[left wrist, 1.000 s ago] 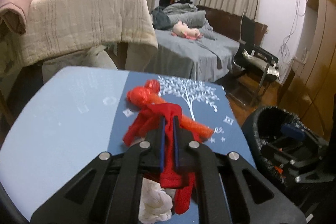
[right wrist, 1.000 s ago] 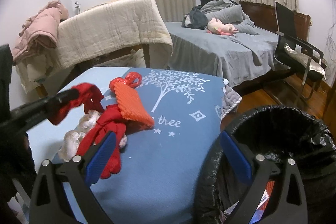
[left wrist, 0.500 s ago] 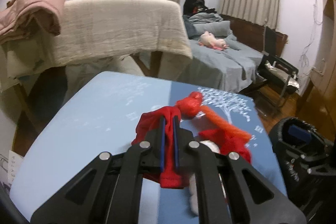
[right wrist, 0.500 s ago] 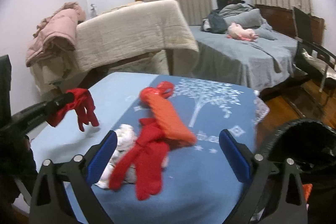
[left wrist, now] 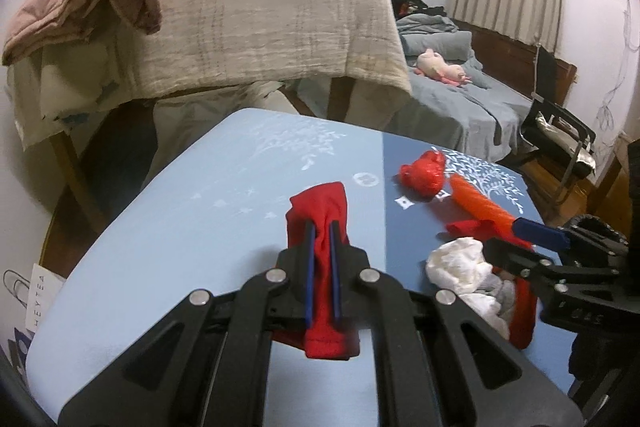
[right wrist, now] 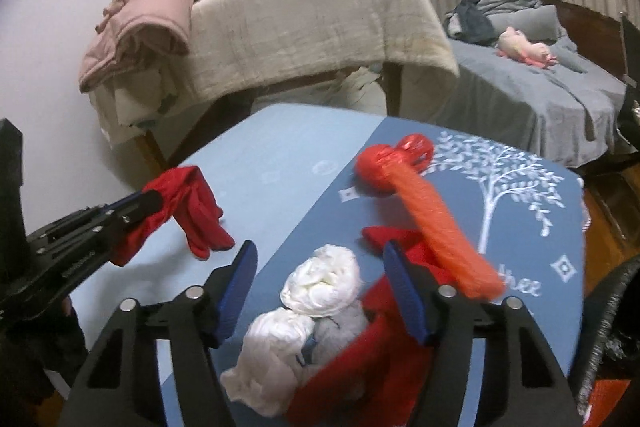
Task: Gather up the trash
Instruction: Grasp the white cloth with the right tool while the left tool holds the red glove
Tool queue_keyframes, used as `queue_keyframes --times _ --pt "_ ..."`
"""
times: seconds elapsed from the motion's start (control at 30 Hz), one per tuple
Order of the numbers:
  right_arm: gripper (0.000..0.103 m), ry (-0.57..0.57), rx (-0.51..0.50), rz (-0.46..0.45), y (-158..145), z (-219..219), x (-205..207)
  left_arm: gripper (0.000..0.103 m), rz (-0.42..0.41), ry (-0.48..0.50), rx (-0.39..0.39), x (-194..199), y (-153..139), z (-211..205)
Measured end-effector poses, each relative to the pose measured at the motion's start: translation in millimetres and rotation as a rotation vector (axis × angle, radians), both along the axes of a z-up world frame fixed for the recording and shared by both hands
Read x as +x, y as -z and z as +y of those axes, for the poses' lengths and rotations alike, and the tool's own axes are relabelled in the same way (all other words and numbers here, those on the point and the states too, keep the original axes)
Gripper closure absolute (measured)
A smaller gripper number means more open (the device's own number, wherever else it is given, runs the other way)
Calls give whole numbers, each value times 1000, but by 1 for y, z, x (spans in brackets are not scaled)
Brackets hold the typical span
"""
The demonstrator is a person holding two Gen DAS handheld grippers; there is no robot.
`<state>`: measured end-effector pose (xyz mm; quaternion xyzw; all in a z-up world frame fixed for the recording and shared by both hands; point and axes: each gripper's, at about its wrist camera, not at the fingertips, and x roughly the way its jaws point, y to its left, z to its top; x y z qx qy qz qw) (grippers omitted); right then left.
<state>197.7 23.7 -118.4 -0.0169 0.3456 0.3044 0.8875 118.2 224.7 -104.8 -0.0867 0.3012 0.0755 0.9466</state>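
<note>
Left wrist view: left claw [left wrist: 321, 247] clenched on a red cloth [left wrist: 320, 211] above the blue counter [left wrist: 192, 227], right wrist view: right claw [right wrist: 320, 271] released, fingers straddling white crumpled paper [right wrist: 320, 279], orange mesh bag [right wrist: 436, 219] just beside.

The right gripper [right wrist: 322, 287] hangs open around white crumpled tissue [right wrist: 322, 281]; the left gripper [right wrist: 154, 201] pinches a red glove [right wrist: 196, 211] above the blue table [right wrist: 260, 163].
</note>
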Motion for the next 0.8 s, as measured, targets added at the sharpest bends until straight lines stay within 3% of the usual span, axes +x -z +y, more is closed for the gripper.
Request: queue_keyframes --times 0.4,0.53,0.8 --pt "41 -21 -112 57 35 24 19 97 10 0 -30 7 11 6" --pt "67 -49 -131 64 35 28 21 97 10 -1 -35 7 10 7" --pt "74 -62 -30 4 1 11 11 97 -12 17 -31 5 0 0"
